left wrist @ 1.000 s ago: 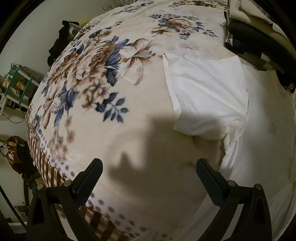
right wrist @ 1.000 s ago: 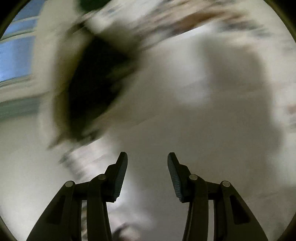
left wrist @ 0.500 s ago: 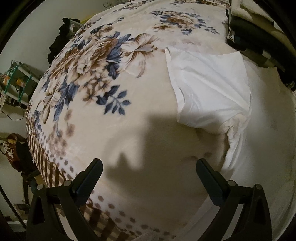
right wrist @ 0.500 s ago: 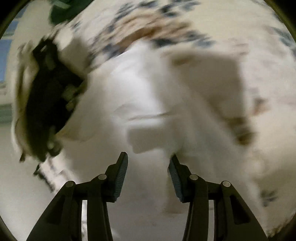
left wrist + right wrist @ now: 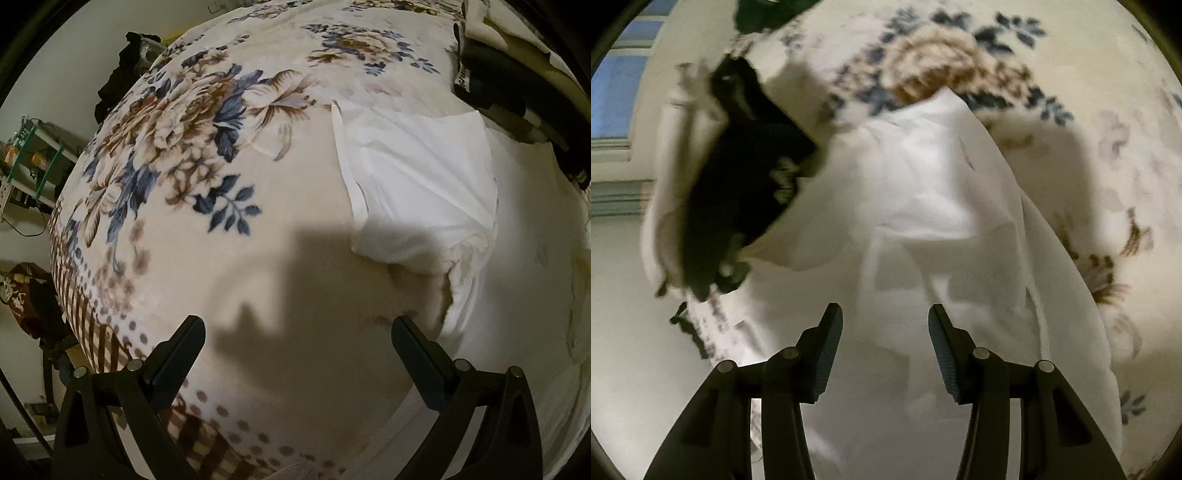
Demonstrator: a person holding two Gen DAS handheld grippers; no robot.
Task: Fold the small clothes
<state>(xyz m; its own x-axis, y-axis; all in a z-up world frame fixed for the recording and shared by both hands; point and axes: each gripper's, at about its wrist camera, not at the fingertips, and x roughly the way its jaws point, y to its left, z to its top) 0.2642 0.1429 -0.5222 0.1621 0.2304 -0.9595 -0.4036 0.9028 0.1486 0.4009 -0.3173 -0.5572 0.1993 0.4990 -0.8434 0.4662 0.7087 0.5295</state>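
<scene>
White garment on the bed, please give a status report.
Left gripper open, empty, over floral blanket. Right gripper opening, empty, above white garment. Garment rumpled. Dark clothes beside it.

The floral blanket [image 5: 229, 206] on the bed lies bare and flat across its left and near part, so a gripper could pass there freely. To the right the white garment [image 5: 417, 177] covers the blanket. Beyond it a pile of dark and cream clothes [image 5: 517, 77] blocks the far right corner. In the right wrist view, dark clothing [image 5: 738, 192] lies just left of the white garment [image 5: 942, 206].
</scene>
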